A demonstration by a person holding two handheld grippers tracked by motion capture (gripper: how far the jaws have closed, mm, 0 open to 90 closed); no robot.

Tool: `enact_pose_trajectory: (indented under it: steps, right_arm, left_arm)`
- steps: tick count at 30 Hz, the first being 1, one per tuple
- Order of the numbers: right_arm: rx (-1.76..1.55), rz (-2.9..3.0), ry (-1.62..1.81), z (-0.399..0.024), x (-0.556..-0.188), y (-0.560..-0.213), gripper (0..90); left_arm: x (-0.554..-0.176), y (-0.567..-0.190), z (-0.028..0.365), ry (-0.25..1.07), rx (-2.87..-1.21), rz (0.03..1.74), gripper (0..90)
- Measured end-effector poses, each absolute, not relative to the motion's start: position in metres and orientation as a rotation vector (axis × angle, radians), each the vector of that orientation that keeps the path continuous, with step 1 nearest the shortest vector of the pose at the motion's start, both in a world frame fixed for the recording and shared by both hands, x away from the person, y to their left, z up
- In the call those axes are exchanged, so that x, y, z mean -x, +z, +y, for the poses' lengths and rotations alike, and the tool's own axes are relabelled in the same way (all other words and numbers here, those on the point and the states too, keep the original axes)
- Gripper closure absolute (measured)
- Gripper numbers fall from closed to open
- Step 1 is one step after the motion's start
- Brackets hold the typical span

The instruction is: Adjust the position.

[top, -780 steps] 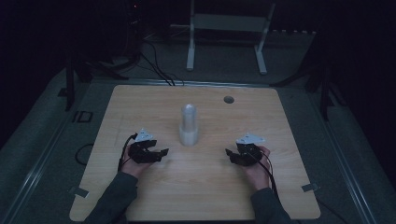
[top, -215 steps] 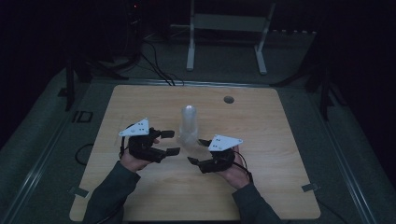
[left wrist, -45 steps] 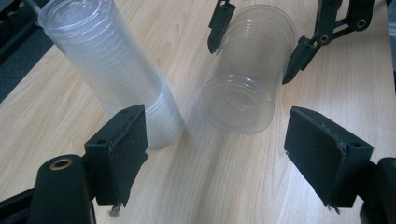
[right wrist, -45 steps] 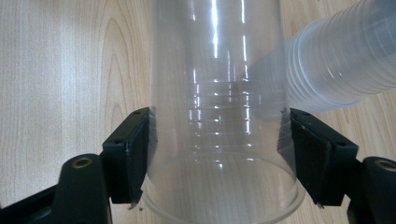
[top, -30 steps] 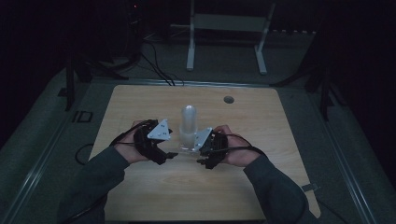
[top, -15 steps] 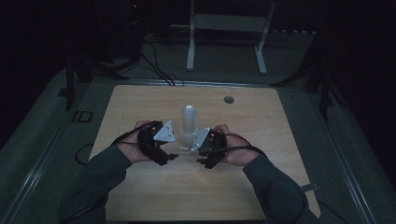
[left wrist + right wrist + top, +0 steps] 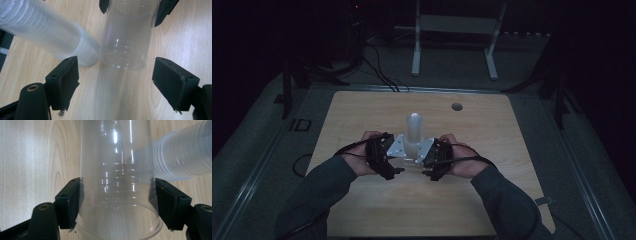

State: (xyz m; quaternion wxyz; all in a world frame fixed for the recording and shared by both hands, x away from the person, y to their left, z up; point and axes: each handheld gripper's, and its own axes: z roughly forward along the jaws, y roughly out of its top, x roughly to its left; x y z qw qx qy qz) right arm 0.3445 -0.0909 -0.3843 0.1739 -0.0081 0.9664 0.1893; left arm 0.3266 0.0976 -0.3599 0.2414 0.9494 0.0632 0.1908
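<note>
The single cup (image 7: 117, 182) is clear plastic, glossy and smooth, with bright streaks of light down its wall and fine moulded ribs. The cup stack (image 7: 47, 30) looks cloudier — many thin clear walls nested together. The table (image 7: 362, 115) is pale wood with a visible grain, smooth and matt. Each gripper's pads (image 7: 65, 82) are black, dull, rubbery-looking — slightly rough at the edges.

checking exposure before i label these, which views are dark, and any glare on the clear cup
High view: dim and underexposed, only the table lit, surroundings nearly black. Right gripper view: bright, white glare streaks down the clear cup. Left gripper view: bright and even, the stack of cups soft at the top left edge.
</note>
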Motion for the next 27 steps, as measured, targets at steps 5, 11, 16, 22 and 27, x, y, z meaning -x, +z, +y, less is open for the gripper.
enact_pose_trajectory:
  steps: [5, 11, 16, 22, 27]
  right_arm:
    - [0.033, 2.737, 0.532, -0.089, -0.343, -0.385, 28.2]
    - [0.045, 2.734, 0.533, -0.087, -0.342, -0.386, 28.1]
    - [0.056, 2.725, 0.525, -0.085, -0.340, -0.386, 28.2]
    - [0.055, 2.717, 0.525, -0.083, -0.336, -0.385, 28.2]
    - [0.093, 2.697, 0.519, -0.083, -0.336, -0.384, 28.2]
  left_arm:
    - [-0.328, -0.364, 0.093, 0.504, -2.619, 0.156, 21.5]
    - [-0.332, -0.368, 0.091, 0.472, -2.640, 0.153, 21.8]
    - [-0.336, -0.372, 0.087, 0.432, -2.654, 0.156, 22.1]
    - [-0.340, -0.375, 0.084, 0.389, -2.651, 0.163, 22.4]
    - [-0.343, -0.377, 0.087, 0.344, -2.647, 0.172, 24.2]
